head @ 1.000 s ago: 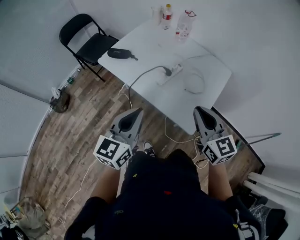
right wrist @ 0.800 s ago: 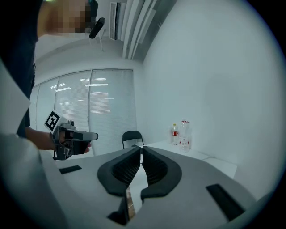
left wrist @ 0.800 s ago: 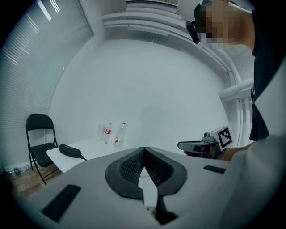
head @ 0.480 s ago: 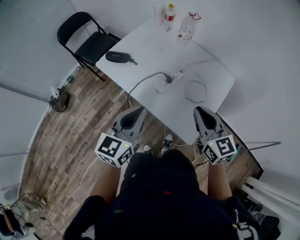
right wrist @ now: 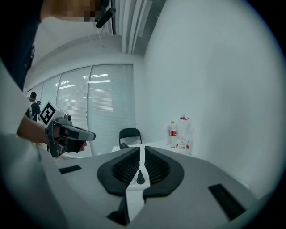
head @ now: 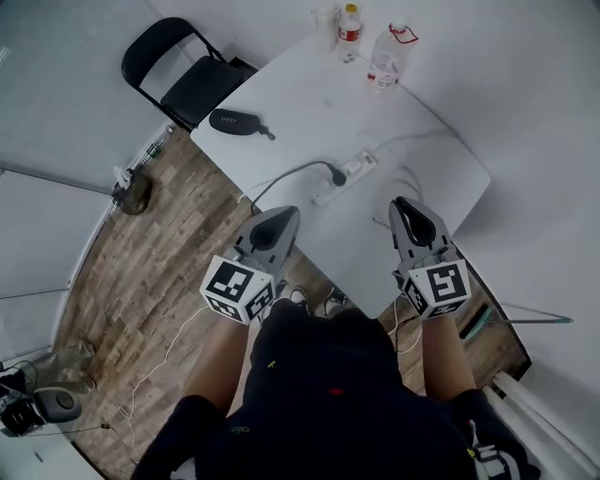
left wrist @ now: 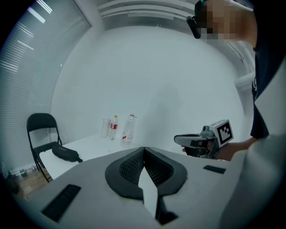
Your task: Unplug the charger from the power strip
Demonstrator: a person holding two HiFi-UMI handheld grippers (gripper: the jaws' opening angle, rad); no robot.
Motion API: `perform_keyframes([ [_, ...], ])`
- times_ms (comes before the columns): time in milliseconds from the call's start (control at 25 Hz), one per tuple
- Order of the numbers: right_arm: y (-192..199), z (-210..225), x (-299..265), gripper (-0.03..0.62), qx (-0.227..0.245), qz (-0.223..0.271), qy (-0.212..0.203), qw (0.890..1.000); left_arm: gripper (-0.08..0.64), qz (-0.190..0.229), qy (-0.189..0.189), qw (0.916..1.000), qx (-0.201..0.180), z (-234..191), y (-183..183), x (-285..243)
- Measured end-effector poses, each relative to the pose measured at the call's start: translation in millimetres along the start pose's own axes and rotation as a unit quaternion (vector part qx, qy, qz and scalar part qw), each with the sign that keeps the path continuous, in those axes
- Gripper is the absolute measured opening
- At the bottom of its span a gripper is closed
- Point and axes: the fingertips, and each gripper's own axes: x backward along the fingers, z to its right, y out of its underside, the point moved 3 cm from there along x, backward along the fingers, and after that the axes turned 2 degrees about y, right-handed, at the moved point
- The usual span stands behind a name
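A white power strip [head: 349, 172] lies near the middle of the white table [head: 300, 103]. A black charger plug [head: 336, 174] sits in its left end, and its grey cable [head: 281, 174] curves off the table's near edge. My left gripper [head: 289, 212] is shut and empty over that near edge, short of the strip and to its left. The right gripper [head: 401, 201] is also shut and empty, to the strip's near right. In the right gripper view the plug [right wrist: 140, 178] shows through the slit of the jaws [right wrist: 142, 147], some way ahead.
Two bottles [head: 349, 21] [head: 384, 54] and a cup [head: 325, 17] stand at the table's far edge. A black pouch [head: 234, 122] lies at the left edge. A loose white cable [head: 412, 178] lies right of the strip. A black folding chair [head: 192, 80] stands far left.
Both grippers have moved forward and slightly down, from above the floor to over the table's near edge. The table and strip now lie closer. Both stay shut.
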Motion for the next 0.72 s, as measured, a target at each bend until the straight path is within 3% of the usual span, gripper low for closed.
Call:
perform_keyframes([
  [280, 43, 24, -67, 0.034, 0.002, -0.065, -0.003, 0.998, 0.020, -0.051, 0.007, 0.9985, 0.021, -29, 44, -65],
  [400, 65, 26, -94, 0.109, -0.001, -0.095, -0.008, 0.995, 0.020, -0.072, 0.012, 0.9973, 0.011, -42, 60, -86],
  [720, 126, 26, -154, 0.175, 0.007, -0.168, -0.024, 0.985, 0.020, -0.120, 0.020, 0.9923, 0.026, -72, 111, -125],
])
